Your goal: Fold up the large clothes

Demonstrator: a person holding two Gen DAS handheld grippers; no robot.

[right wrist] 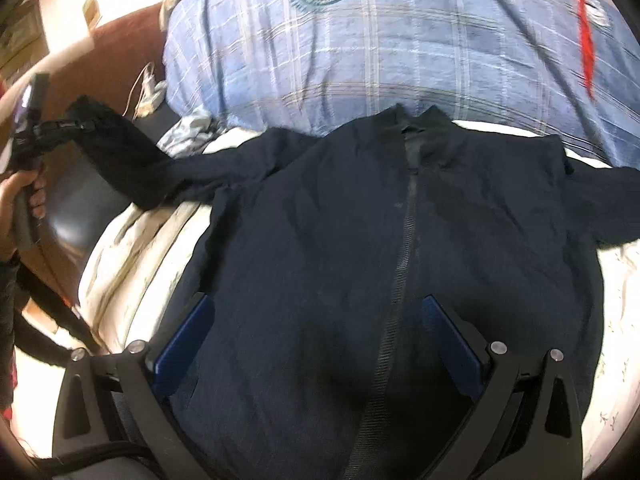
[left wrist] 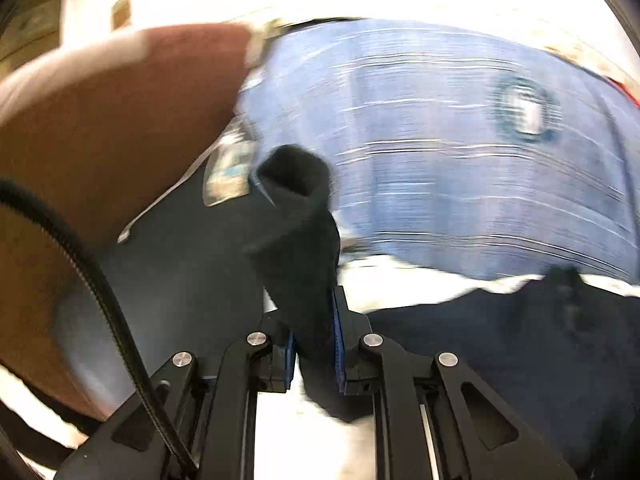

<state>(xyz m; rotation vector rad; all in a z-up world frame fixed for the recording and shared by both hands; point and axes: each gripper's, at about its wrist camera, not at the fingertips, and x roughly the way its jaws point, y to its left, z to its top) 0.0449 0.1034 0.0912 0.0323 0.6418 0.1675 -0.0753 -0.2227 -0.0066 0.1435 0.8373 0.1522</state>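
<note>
The fold is judged to be at its very start. The dark jacket (right wrist: pixel 360 240) is laid front-up and zipped on the bed (right wrist: pixel 132 248), its collar toward the blue plaid duvet (right wrist: pixel 360 52), and the body is not yet folded anywhere. Only the sleeve (right wrist: pixel 132 160) on the left side is lifted off the bed, its cuff end clenched in the left claw (left wrist: pixel 314 344). The opposite sleeve is stretched flat toward the right edge, untouched. Both sleeves and the body fold are taken to be left.

The right claw (right wrist: pixel 316 344) is held released above the lower half of the jacket, the jaws wide apart on either side of the zipper, gripping nothing.

By the right wrist view the whole garment and the hand (right wrist: pixel 20 200) on the left tool are shown, which the left wrist view lacks. By the left wrist view, blurred as it is, the grasp itself is shown close: a roll of dark fabric pinched between the blue pads (left wrist: pixel 338 340), which is too small to judge from the right.
</note>
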